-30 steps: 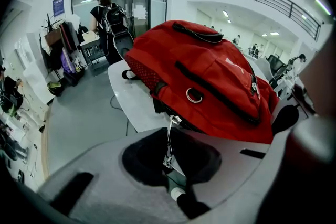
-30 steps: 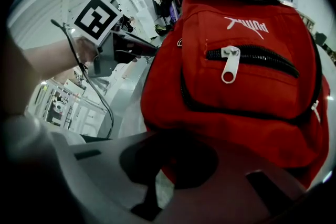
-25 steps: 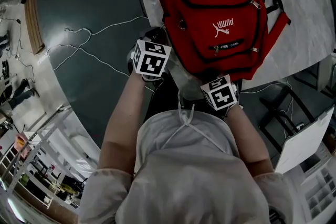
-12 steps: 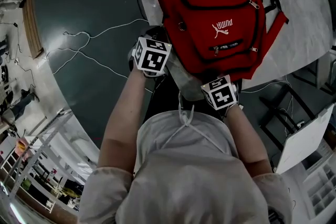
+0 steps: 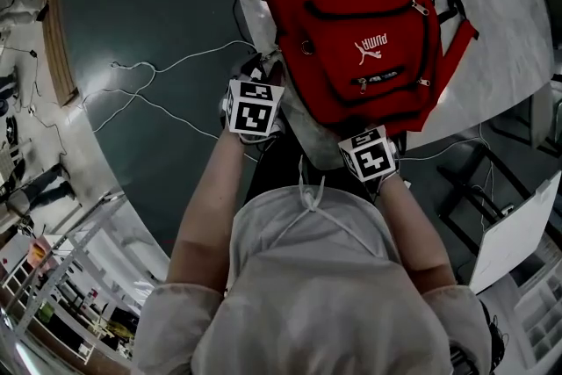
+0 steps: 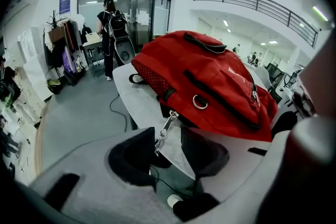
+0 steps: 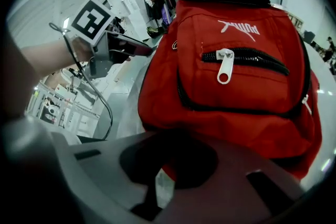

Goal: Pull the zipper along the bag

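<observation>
the bag [image 5: 360,22] lies flat on the table [image 5: 505,39], bottom edge toward you, and its metal pull [image 6: 167,124] hangs off the near left corner. your left gripper [image 6: 168,140] is opening right now. the pull dangles between the pads, just beside the left one, but neither pad presses on it, so you hold nothing there. your right gripper [image 7: 169,159] looks clamped on the red fabric at the bag's bottom edge, which makes a good anchor.

to do this well, i'd slide the left gripper a little further forward so the pads take the pull near its root at the slider, not at the loose tip. then close squarely on its flat faces. a grip on the tip would likely let the links twist and slip out. hold the right clamp firm and pull against it, so the bag does not skid on the table. draw along the line of the teeth, low and steady, following the curve round the corner rather than lifting away from the bag. a pull at an angle is what tends to jam a slider.
</observation>
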The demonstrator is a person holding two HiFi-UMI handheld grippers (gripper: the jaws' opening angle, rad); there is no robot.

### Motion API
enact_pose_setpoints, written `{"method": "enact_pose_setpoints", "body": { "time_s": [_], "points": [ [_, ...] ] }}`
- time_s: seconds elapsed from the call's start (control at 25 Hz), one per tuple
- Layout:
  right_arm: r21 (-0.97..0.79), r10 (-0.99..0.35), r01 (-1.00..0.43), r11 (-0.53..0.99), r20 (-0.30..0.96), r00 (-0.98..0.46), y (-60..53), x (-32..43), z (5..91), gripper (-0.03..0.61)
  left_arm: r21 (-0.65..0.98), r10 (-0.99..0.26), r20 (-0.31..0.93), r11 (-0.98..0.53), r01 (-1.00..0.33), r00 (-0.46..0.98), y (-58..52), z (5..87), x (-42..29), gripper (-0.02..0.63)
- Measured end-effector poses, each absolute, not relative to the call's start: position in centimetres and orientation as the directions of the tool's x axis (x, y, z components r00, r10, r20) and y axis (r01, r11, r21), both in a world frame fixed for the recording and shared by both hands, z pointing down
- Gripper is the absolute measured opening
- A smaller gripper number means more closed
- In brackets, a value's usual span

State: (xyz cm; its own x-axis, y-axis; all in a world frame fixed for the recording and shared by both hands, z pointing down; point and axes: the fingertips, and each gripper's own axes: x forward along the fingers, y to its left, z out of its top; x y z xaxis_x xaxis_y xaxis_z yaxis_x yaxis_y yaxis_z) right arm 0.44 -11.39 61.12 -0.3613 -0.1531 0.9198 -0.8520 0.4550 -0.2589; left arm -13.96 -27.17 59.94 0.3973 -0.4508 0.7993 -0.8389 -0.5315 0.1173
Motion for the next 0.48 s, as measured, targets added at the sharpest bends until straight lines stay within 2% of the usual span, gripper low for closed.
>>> {"method": "enact_pose_setpoints", "body": {
  "time_s": [0.24,0.36,0.48],
  "points": [
    [-0.211,-0.187,-0.848,0.487,0.922,-0.338,-12.2,0.6,58.8,0.028,0.123,-0.501,0.757,-0.521,-0.845,0.419,-25.9,56.1,-14.3,0.140],
    [-0.210,-0.234,-0.852,0.479,0.905,-0.355,-12.7,0.5,56.6,0.028,0.122,-0.541,0.718,-0.522,-0.844,0.438,-25.2,53.5,-14.3,0.079],
    [-0.219,-0.334,-0.870,0.441,0.860,-0.386,-14.4,0.2,53.6,0.028,0.122,-0.585,0.668,-0.525,-0.842,0.461,-25.0,50.7,-14.1,0.048]
  ]
}}
